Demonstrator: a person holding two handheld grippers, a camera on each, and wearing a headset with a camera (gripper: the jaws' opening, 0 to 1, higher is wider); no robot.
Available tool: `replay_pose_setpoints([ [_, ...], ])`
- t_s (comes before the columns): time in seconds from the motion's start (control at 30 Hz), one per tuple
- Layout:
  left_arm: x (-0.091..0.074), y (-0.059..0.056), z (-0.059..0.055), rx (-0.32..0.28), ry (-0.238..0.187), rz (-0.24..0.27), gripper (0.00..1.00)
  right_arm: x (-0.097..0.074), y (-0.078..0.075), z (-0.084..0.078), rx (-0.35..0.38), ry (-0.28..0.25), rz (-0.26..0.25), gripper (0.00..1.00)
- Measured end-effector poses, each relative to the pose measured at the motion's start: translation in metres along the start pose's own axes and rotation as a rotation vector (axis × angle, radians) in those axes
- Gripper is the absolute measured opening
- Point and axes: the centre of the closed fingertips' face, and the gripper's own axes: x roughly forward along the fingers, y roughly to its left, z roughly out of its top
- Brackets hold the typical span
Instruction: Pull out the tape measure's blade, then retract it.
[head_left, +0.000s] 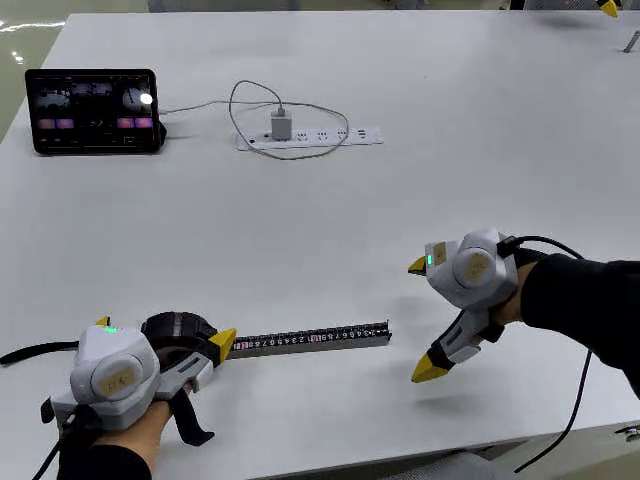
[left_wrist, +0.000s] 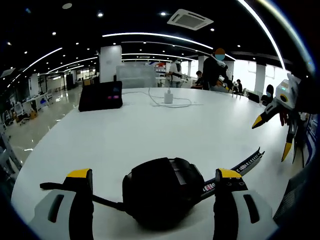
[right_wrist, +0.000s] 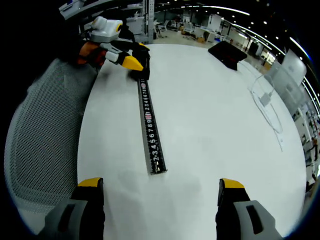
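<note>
the round black tape measure case (left_wrist: 160, 200) is set between the jaws of the wide-open left tool (left_wrist: 155, 172) on the white desk (head_left: 450, 150), its long dark blade (right_wrist: 149, 125) pointed straight at the empty, wide-open right tool (right_wrist: 160, 182).

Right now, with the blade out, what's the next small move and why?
Probably lower the right gripper onto the free end of the dark numbered metal blade and close on it, to guide it back in. The blade lies extended on the white table, its end ahead of the open, empty right jaws. The left gripper straddles the round black case.
</note>
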Motion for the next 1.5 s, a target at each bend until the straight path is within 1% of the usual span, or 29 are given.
replay_pose_setpoints([
  [0.07, 0.001, -0.001, -0.002, 0.004, -0.001, -0.007, 0.99, 0.006, 0.0, 0.002, -0.022, 0.006, 0.012, 0.9],
  [0.13, 0.001, -0.002, -0.003, -0.001, 0.004, -0.011, 0.99, 0.01, 0.0, 0.003, -0.043, 0.01, 0.022, 0.85],
  [0.27, 0.001, -0.001, -0.002, -0.011, 0.004, -0.01, 0.99, 0.015, -0.001, 0.004, -0.045, 0.014, 0.033, 0.73],
  [0.37, 0.002, 0.0, -0.004, -0.027, 0.014, -0.01, 0.99, 0.017, -0.002, 0.005, -0.055, 0.016, 0.041, 0.61],
  [0.43, 0.002, 0.001, -0.005, -0.025, 0.015, -0.008, 0.99, 0.018, 0.0, 0.005, -0.054, 0.017, 0.053, 0.51],
  [0.5, 0.002, 0.0, -0.004, -0.022, 0.013, -0.012, 0.99, 0.019, 0.001, 0.007, -0.06, 0.014, 0.055, 0.45],
  [0.6, 0.002, -0.002, -0.003, -0.021, 0.01, -0.022, 0.99, 0.021, 0.002, 0.009, -0.067, 0.018, 0.061, 0.38],
  [0.63, 0.002, -0.002, -0.004, -0.019, 0.012, -0.024, 0.99, 0.022, 0.003, 0.008, -0.082, 0.024, 0.065, 0.36],
  [0.7, 0.002, -0.001, -0.004, -0.019, 0.013, -0.02, 0.99, 0.024, 0.004, 0.008, -0.087, 0.029, 0.069, 0.33],
  [0.77, 0.002, 0.0, -0.003, -0.032, 0.008, -0.018, 0.99, 0.025, 0.004, 0.008, -0.091, 0.031, 0.077, 0.3],
  [0.9, 0.002, 0.0, -0.003, -0.029, 0.008, -0.018, 0.99, 0.027, 0.003, 0.008, -0.112, 0.044, 0.083, 0.24],
  [0.97, 0.002, -0.001, -0.003, -0.027, 0.007, -0.02, 0.99, 0.028, 0.003, 0.005, -0.12, 0.057, 0.086, 0.21],
  [1.1, 0.002, -0.001, -0.002, -0.025, 0.002, -0.02, 0.99, 0.03, 0.005, 0.002, -0.123, 0.069, 0.092, 0.19],
  [1.17, 0.001, -0.001, -0.002, -0.025, 0.001, -0.02, 0.99, 0.03, 0.004, 0.002, -0.126, 0.067, 0.092, 0.18],
  [1.27, 0.001, 0.0, -0.002, -0.025, 0.003, -0.017, 0.99, 0.031, 0.006, 0.001, -0.132, 0.066, 0.099, 0.13],
  [1.4, 0.001, 0.001, -0.003, -0.026, 0.004, -0.01, 0.99, 0.031, 0.006, 0.001, -0.145, 0.071, 0.096, 0.12],
  [1.47, 0.001, 0.001, -0.003, -0.024, 0.008, -0.007, 0.99, 0.031, 0.006, 0.001, -0.126, 0.083, 0.091, 0.11],
  [1.5, 0.001, 0.001, -0.003, -0.037, 0.009, -0.007, 0.99, 0.031, 0.006, 0.001, -0.116, 0.09, 0.089, 0.11],
])
